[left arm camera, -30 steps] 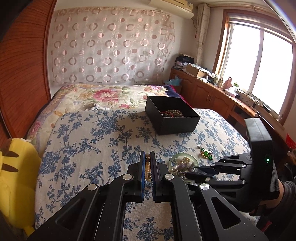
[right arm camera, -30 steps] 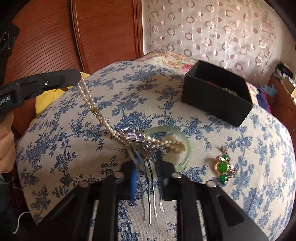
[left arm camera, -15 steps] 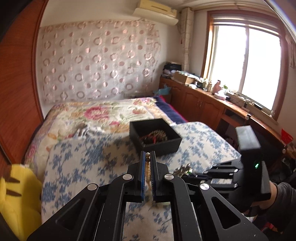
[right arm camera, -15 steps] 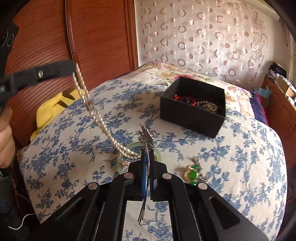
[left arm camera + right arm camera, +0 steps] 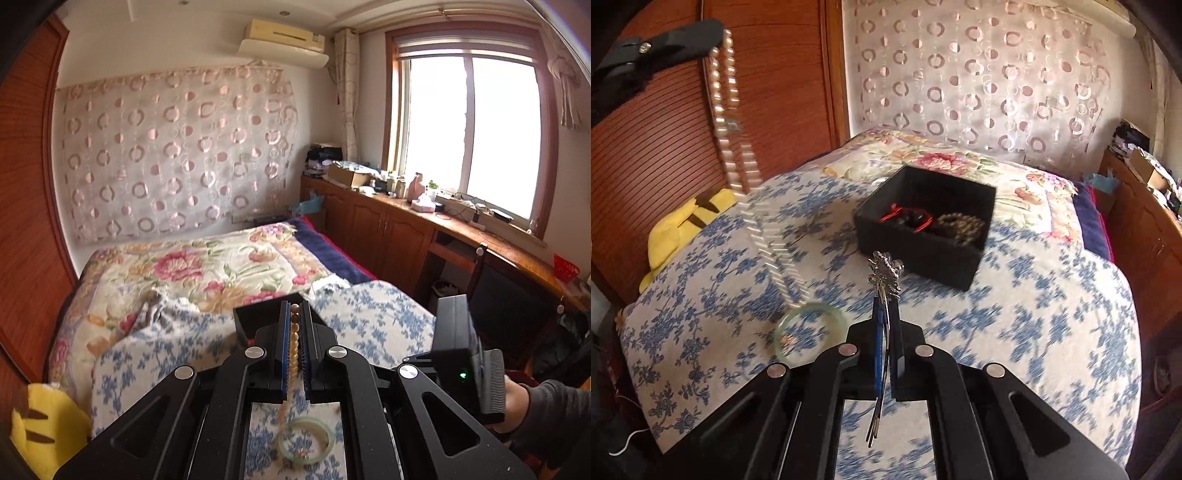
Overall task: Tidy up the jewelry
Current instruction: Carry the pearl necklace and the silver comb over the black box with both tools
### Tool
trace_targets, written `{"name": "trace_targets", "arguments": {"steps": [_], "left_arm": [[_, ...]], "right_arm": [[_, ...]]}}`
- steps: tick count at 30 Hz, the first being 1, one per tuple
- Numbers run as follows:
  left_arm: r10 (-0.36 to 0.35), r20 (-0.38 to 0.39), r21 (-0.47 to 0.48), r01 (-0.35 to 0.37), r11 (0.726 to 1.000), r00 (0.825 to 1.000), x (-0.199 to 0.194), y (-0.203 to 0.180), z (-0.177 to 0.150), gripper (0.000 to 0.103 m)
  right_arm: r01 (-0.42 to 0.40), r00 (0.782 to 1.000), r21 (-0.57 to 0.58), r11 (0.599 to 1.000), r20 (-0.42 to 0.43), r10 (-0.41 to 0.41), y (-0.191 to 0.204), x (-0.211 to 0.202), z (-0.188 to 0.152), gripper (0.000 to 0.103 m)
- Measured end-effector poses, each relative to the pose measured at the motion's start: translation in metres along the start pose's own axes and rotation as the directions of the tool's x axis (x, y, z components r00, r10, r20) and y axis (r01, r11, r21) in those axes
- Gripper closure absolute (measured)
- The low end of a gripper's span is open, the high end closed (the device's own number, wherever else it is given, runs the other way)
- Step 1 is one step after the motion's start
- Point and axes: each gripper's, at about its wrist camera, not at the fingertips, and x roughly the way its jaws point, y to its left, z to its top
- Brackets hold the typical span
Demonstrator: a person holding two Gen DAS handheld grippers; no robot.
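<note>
Blue-flowered bed (image 5: 1052, 332), then the black square jewelry box (image 5: 923, 236) sitting on it. Both pieces are up off the quilt now! Left tool (image 5: 294, 332) clenched on the long pearl necklace (image 5: 733, 122), right tool (image 5: 886, 321) grasping the silver ornate hairpin (image 5: 886, 271) — box next, likely. Pale green jade bangle (image 5: 812, 332) remains.

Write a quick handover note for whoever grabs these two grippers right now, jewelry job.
Left gripper: shut on the pearl necklace, lifted high, its tail hanging toward the green bangle.
Right gripper: shut on the silver hair comb, raised above the bedspread.
Black box: on the bed, already holding a red-corded piece and a dark bead string.
Left to do: necklace and comb into the box, then the bangle.
</note>
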Motion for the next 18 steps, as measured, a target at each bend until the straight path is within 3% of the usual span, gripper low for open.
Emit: {"name": "trace_targets", "arguments": {"steps": [7,18], "left_arm": [[0.02,0.017,0.024,-0.021,0.999,1.0,0.012,-0.005,0.021,0.099],[0.077,-0.035,0.009,-0.076,0.997,0.996,0.054,0.01,0.031,0.099]], "right_arm": [[0.066,0.998,-0.018,0.998,0.007,-0.066,-0.025,0.014,0.031,0.1],[0.097,0.995,0.001,0.995,-0.008,-0.097,-0.054,0.052,0.065,0.1]]}}
